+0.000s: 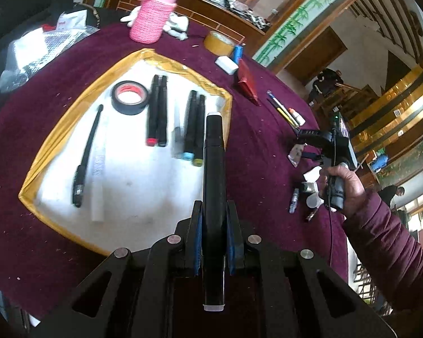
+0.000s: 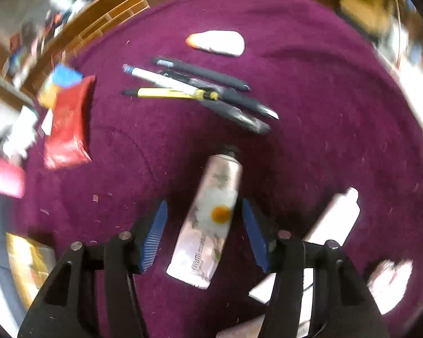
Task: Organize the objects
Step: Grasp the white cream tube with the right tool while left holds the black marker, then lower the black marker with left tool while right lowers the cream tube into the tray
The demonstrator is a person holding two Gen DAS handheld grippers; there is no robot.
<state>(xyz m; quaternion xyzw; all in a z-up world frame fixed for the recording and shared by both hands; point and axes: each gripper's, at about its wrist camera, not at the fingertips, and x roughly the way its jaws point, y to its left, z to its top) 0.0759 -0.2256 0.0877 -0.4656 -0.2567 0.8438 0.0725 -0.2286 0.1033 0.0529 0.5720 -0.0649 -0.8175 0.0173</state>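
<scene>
Left tongs [image 1: 214, 242] clamped tight on a black marker [image 1: 213, 186], blue pads pressed to its barrel, white-capped tip pointing away over a white tray [image 1: 143, 186] with a yellow taped rim. On the tray, near to far: a black pen [image 1: 86, 160] at the left beside a white tube [image 1: 98, 180]; two markers [image 1: 194, 129] with blue and green ends just left of the held one; two more markers [image 1: 157, 112], one red-ended; a roll of black tape [image 1: 129, 97]. Beyond the tray on the purple-clothed surface [image 1: 253, 146]: a pink knitted holder [image 1: 152, 14], a roll of brown tape [image 1: 218, 42], a red packet [image 1: 246, 81].

Right tongs [image 2: 204, 232] about half open, pointing steeply down, straddling a hand-cream tube [image 2: 208, 217] with a daisy print; pads clear of it on both sides, tube lying flat on the cloth, cap end away. Whether these are still widening: cannot tell. Farther on, a loose bundle of pens [image 2: 200, 90], black, white and yellow, then a small white bottle [image 2: 220, 42] with an orange tip. Red packet off to the left, blurred. From the left view, right hand [image 1: 344, 186] gripping its handle at the surface's right edge, maroon sleeve [image 1: 389, 242] behind.
</scene>
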